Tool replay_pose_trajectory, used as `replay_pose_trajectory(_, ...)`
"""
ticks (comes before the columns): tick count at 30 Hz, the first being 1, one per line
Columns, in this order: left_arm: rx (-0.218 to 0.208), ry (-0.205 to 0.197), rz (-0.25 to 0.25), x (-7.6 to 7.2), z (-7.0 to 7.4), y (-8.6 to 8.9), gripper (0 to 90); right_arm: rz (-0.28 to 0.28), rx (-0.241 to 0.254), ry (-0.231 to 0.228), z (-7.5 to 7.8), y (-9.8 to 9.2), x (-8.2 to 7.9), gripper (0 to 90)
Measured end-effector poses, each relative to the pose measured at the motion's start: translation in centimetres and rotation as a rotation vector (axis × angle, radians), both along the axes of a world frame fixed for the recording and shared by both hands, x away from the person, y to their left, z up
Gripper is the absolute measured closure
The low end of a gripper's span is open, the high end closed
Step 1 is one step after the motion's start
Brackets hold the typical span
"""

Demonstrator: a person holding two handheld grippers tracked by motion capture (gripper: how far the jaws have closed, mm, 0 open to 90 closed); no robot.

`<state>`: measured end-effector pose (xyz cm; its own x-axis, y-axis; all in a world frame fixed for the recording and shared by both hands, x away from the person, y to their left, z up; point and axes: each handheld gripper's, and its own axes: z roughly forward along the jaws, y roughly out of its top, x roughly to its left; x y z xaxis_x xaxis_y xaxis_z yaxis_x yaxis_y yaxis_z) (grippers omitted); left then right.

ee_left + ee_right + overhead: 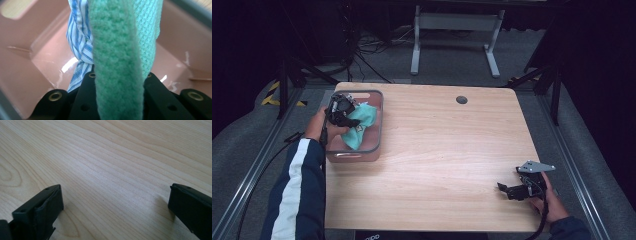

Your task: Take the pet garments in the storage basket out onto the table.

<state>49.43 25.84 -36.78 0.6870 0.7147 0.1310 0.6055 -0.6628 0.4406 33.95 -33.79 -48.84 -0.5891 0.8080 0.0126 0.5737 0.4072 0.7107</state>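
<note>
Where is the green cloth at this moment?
In the high view the green cloth is at the table's left, over the pink bin, held by the left gripper beside a striped cloth.

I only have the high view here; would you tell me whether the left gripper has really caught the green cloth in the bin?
Observer: Yes. In the left gripper view the left gripper is shut on the green cloth, which runs up between its jaws.
Operator: Thank you. Is anything else caught with it?
Observer: A blue-and-white striped cloth hangs right beside the green one; I cannot tell whether the jaws pinch it too.
Operator: And what is the right gripper doing?
Observer: The right gripper is open, with bare wooden table between its jaws.
</note>
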Motion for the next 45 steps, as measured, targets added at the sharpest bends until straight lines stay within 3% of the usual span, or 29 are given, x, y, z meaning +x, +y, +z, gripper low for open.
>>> replay_pose_trajectory(8,-0.057,-0.098,0.010,-1.8,2.7,0.6,81.0,0.000,0.000,-0.001,0.0,0.0,0.0,0.3)
replay_pose_trajectory(20,-0.081,-0.175,-0.039,-4.0,6.0,0.1,81.2,-0.002,0.000,0.000,0.0,0.0,0.0,0.3)
replay_pose_trajectory(23,-0.101,-0.187,-0.059,-4.6,6.8,-0.3,81.2,-0.002,0.000,0.000,0.0,0.0,0.0,0.3)
replay_pose_trajectory(36,-0.103,-0.232,-0.146,-6.1,8.4,-3.0,81.3,-0.003,0.000,0.000,0.0,0.0,0.0,0.3)
replay_pose_trajectory(45,-0.121,-0.236,-0.216,-7.0,8.8,-5.1,81.2,-0.004,0.000,0.000,0.0,0.0,0.0,0.3)
